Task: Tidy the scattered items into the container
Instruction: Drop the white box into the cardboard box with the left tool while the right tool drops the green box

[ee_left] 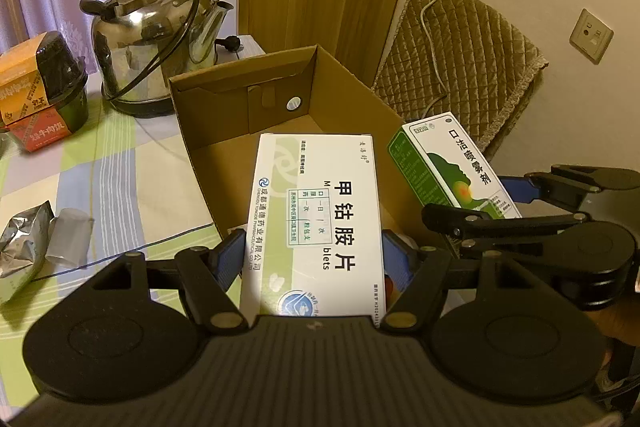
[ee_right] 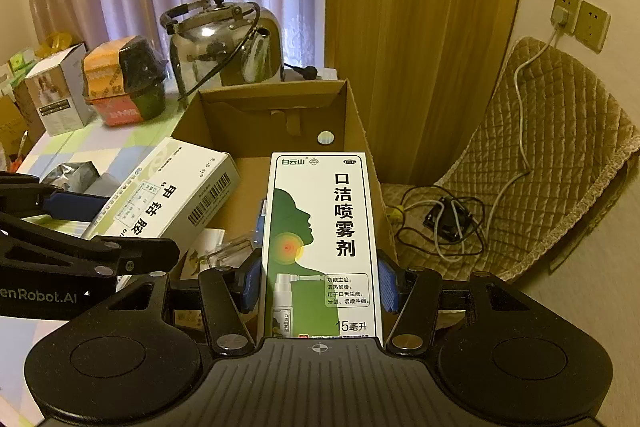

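Note:
My left gripper [ee_left: 314,255] is shut on a white and green tablet box [ee_left: 316,211], held over the near end of the open cardboard box [ee_left: 240,95]. Beside it on the right, my right gripper [ee_left: 484,203] holds a green and white throat spray box [ee_left: 448,163]. In the right wrist view, the right gripper [ee_right: 320,285] is shut on the spray box [ee_right: 320,235] above the cardboard box [ee_right: 276,107]. The left gripper [ee_right: 112,227] with the tablet box [ee_right: 172,195] is at the left. Some small items [ee_right: 224,251] lie inside the carton, partly hidden.
A steel kettle [ee_left: 152,39] with its cord stands behind the carton. An instant meal bowl [ee_left: 44,83] and a foil packet [ee_left: 24,255] lie on the checked tablecloth [ee_left: 120,163]. A quilted chair [ee_right: 540,155] with cables [ee_right: 444,219] is at the right.

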Demonstrator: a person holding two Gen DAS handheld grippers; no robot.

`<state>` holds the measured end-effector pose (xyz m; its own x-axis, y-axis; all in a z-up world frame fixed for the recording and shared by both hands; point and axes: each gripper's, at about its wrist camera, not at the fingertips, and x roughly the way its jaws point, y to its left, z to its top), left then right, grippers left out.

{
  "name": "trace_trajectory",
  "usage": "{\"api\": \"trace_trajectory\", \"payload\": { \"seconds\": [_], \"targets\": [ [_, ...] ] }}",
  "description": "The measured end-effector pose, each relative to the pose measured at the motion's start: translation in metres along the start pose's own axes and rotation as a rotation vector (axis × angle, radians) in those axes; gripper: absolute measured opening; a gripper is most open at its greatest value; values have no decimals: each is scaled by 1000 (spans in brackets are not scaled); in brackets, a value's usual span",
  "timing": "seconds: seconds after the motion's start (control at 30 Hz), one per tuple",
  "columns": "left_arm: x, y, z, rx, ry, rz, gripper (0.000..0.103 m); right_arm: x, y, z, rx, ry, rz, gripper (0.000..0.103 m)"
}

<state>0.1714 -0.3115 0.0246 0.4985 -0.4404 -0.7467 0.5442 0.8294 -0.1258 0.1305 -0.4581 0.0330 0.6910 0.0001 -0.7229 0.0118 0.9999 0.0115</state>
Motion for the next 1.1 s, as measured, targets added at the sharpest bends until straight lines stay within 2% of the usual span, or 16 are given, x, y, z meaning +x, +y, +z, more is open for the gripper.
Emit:
{"api": "trace_trajectory", "payload": {
  "seconds": [0.13, 0.2, 1.1],
  "targets": [
    [5, 4, 2, -15, -4, -6, 68, 1, -1, 1, -1, 1, -1, 58],
    [7, 7, 1, -15, 2, -2, 76, 3, -2, 3, 0, 2, -3, 58],
    [-27, 49, -32, -76, -14, 68, 76, 13, 8, 6, -10, 5, 8, 58]
  ]
}}
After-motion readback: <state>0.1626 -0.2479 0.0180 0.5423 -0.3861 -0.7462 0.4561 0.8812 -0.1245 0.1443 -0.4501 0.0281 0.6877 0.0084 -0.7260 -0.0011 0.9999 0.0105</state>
